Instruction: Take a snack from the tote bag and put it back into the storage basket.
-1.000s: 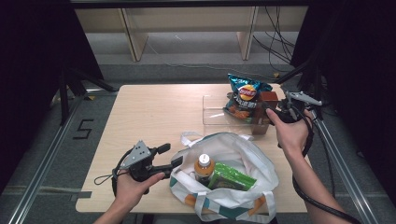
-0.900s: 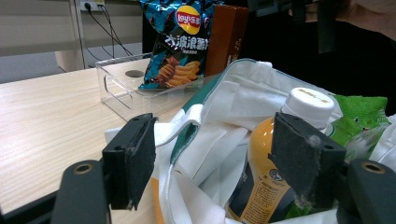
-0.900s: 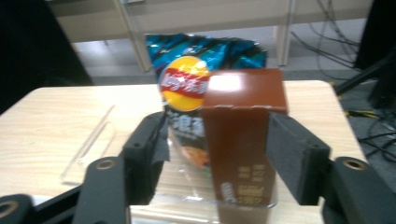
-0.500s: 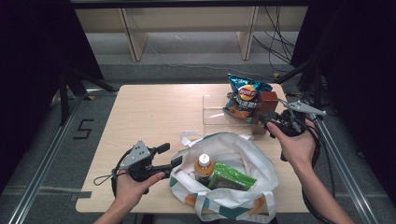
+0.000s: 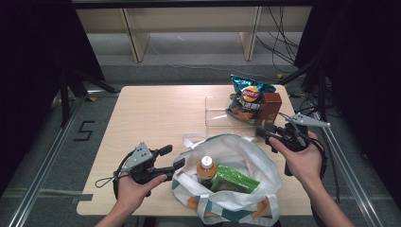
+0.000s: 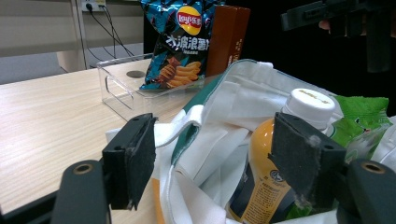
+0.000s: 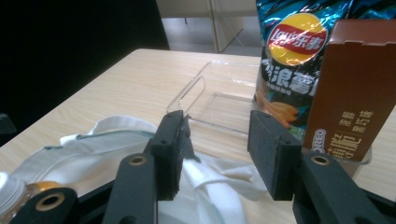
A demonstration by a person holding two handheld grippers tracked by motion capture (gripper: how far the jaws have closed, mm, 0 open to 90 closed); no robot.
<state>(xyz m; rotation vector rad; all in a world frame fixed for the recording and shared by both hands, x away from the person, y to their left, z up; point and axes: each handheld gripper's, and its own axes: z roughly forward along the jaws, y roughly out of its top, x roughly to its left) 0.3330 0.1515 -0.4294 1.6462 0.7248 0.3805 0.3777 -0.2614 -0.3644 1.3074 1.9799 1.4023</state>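
Unpacking looks about half done, judging by how things lie. Table (image 5: 156, 113) holds a white tote bag (image 5: 231, 189) near the person's edge and a clear tray (image 5: 218, 116) behind it. Two items already stand in the tray's right end: a chip bag (image 5: 247, 97) and a brown box (image 5: 269, 108) just beside it. Left in the tote are an orange-drink bottle (image 5: 206, 170), upright, and a green packet (image 5: 234, 178) leaning against it.

Left gripper (image 5: 170, 159) has one jaw inside the tote's mouth and one outside, set wide around the cloth rim without pinching it, as its own view shows. Right gripper (image 5: 263, 132) hangs empty between tray and tote; its jaws have just been closing to a middling gap with nothing between them.
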